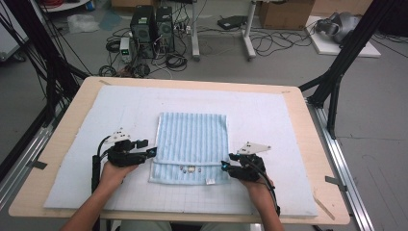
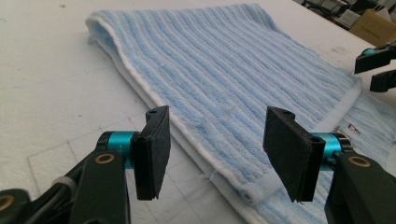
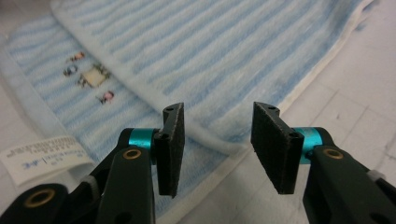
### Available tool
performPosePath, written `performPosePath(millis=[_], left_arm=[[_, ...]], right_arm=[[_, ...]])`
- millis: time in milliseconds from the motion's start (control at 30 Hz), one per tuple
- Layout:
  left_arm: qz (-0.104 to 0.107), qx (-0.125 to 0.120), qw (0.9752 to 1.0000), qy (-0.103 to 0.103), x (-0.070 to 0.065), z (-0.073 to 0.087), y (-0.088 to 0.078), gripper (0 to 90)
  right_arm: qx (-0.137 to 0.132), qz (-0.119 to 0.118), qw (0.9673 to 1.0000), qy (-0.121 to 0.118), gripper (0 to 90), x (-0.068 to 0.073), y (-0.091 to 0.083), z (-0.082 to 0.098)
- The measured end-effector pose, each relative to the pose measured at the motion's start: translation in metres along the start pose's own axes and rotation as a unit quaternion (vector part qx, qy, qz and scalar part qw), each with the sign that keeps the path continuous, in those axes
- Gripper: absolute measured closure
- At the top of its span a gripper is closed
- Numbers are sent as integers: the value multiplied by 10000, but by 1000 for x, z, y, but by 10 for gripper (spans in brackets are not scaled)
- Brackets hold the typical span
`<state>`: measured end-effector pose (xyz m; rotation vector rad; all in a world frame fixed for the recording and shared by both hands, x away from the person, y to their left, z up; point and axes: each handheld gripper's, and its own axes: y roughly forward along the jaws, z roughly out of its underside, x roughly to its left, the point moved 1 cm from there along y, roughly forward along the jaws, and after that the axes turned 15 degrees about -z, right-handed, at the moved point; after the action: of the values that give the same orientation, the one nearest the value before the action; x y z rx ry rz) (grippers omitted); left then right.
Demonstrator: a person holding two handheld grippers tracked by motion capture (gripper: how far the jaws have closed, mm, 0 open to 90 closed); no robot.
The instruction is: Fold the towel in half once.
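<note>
The folded blue towel is flanked by the left gripper and right gripper, both part open, nothing gripped, corners just ahead of the pads.

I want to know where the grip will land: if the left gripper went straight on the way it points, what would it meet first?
Probably the folded edge of the blue striped towel: the left gripper has open jaws straddling that white-trimmed edge, apparently just short of it, though depth is hard to judge.
</note>
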<state>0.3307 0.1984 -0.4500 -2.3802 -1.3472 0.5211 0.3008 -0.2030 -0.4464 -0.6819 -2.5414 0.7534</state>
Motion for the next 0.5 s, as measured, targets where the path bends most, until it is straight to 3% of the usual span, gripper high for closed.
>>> performPosePath(millis=[67,167,233,300,500], left_arm=[[28,29,10000,14,0,1,0,424],[82,46,9999,50,-2,2,-1,445],[131,52,9999,83,-3,2,-2,474],[176,52,9997,131,-4,2,-4,486],[335,31,9990,280,-7,5,-8,561]], right_arm=[[149,35,9999,-33,563,0,4,2],[337,124,9993,-126,675,-1,7,3],[340,143,9992,-136,776,-1,5,3],[333,149,9992,-147,815,-1,4,3],[48,183,9995,-246,841,0,-4,-2]])
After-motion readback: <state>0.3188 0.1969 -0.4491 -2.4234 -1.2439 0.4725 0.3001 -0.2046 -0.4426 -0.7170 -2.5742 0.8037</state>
